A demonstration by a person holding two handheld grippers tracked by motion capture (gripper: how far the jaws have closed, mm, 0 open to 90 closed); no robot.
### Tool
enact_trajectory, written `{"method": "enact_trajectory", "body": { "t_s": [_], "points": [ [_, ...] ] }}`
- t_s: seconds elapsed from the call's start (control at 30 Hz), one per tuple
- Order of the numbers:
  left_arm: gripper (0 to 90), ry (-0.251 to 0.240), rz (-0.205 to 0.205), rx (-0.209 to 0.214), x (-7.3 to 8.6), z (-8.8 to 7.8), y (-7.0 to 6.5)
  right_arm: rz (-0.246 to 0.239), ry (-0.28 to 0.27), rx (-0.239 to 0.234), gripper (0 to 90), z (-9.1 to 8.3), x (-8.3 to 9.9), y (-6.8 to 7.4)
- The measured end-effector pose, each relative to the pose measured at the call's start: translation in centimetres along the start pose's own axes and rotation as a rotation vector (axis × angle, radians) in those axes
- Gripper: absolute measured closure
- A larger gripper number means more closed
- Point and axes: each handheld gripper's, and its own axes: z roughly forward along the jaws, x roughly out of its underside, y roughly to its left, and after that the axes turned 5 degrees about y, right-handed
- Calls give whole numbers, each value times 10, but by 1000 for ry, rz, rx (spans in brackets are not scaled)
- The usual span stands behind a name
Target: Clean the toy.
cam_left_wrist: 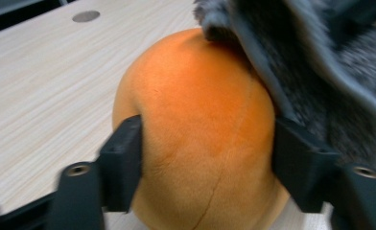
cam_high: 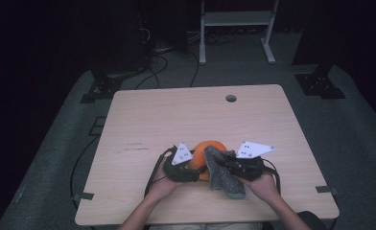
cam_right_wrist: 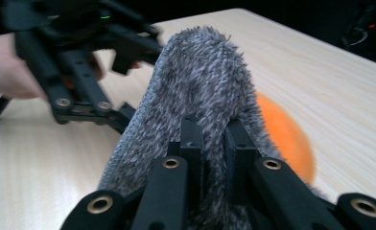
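Observation:
A round orange plush (cam_high: 211,145) lies on the wooden table (cam_high: 147,115) near its front edge. My left gripper (cam_high: 196,168) is closed around it from the left. In the left gripper view the two black jaws press into the sides of the orange plush (cam_left_wrist: 200,110). A grey fuzzy cloth (cam_high: 222,176) drapes over the plush's right side and hangs toward the front. My right gripper (cam_high: 226,165) is shut on that grey cloth (cam_right_wrist: 200,81), the jaws pinching a fold of it (cam_right_wrist: 215,132). The orange plush (cam_right_wrist: 284,139) peeks out behind the cloth.
A round cable hole (cam_high: 231,98) sits in the table's far side. Beyond the table a white metal stand (cam_high: 236,21) and loose cables (cam_high: 157,62) rest on the grey floor. The surroundings are dark.

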Motion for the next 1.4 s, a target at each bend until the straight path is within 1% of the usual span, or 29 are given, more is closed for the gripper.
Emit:
{"method": "enact_trajectory", "body": {
  "t_s": [0.1, 0.13, 0.17, 0.2, 0.27, 0.3, 0.33, 0.37, 0.43, 0.47, 0.5, 0.53, 0.57, 0.63, 0.67, 0.7, 0.73, 0.8, 0.9, 0.93, 0.97, 1.03, 1.13, 1.17, 1.2, 1.27, 1.33, 1.37, 1.4],
  "points": [
    [426, -56, -31, 28, -1, -5, 2, 42, -6, 51, 804, -5, 5, -13],
    [436, -75, -49, 46, -2, -8, 3, 57, -4, 74, 804, -8, 8, -18],
    [440, -88, -70, 71, -4, -9, 4, 73, -9, 78, 804, -11, 10, -21],
    [441, -96, -87, 95, -4, -11, 5, 86, -18, 63, 804, -15, 11, -22],
    [443, -86, -102, 124, -3, -9, 5, 78, -49, 27, 804, -20, 9, -15],
    [441, -72, -97, 127, -1, -7, 4, 62, -52, 10, 804, -20, 7, -10],
    [428, -51, -76, 117, 1, -4, 2, 40, -39, 1, 804, -18, 6, -6],
    [386, -49, -67, 109, 1, -4, 1, 16, -8, 5, 804, -13, 6, -2],
    [234, -28, -37, 88, -3, -5, 1, 16, 8, -6, 804, -7, 9, -3],
    [172, -37, -32, 72, -5, -5, 1, 20, 11, -13, 804, -7, 9, -3],
    [130, -39, -25, 61, -7, -4, 1, 20, 9, -17, 804, -6, 8, -4],
    [97, -24, -11, 61, -9, -1, 1, 23, 7, -29, 804, -6, 8, -3],
    [91, 3, -8, 79, -9, 4, 0, 28, 3, -45, 804, -5, 7, -2],
    [100, 36, -12, 93, -5, 11, -1, 4, 5, -49, 804, -1, 6, 2],
    [144, 23, -5, 100, -1, 9, 1, -1, 11, -39, 804, -1, 6, 2],
    [234, 18, 8, 90, 0, 6, 2, 4, 10, -35, 804, 0, 7, 1],
    [299, 19, 5, 89, 0, 4, 2, 12, 8, -23, 805, -1, 8, -1],
    [341, 9, -4, 95, 1, 3, 3, 29, 11, 0, 806, -3, 10, -7],
    [341, 7, -16, 117, 6, 1, 8, 61, 57, 72, 807, -6, 21, -19],
    [338, 6, -23, 123, 7, 0, 11, 84, 75, 81, 807, -7, 25, -23],
    [334, 6, -31, 130, 8, 0, 12, 97, 89, 83, 807, -8, 28, -27],
    [327, 5, -32, 124, 8, 2, 11, 113, 72, 55, 806, -8, 29, -26],
    [326, 6, -35, 114, 8, 2, 11, 74, 16, 9, 806, -8, 17, -13],
    [330, 6, -42, 113, 9, 2, 12, 58, 11, 2, 806, -6, 14, -9],
    [336, 3, -50, 116, 10, 1, 13, 49, 15, 4, 806, -5, 13, -7],
    [342, -1, -64, 124, 13, 0, 16, 65, 28, 5, 806, -4, 16, -10],
    [342, -3, -62, 128, 14, 0, 17, 110, 68, 27, 806, -4, 24, -20],
    [342, -4, -58, 128, 14, 0, 17, 133, 105, 43, 806, -4, 29, -25],
    [342, -5, -42, 124, 13, 0, 16, 147, 117, 43, 806, -4, 32, -28]
  ]
}}
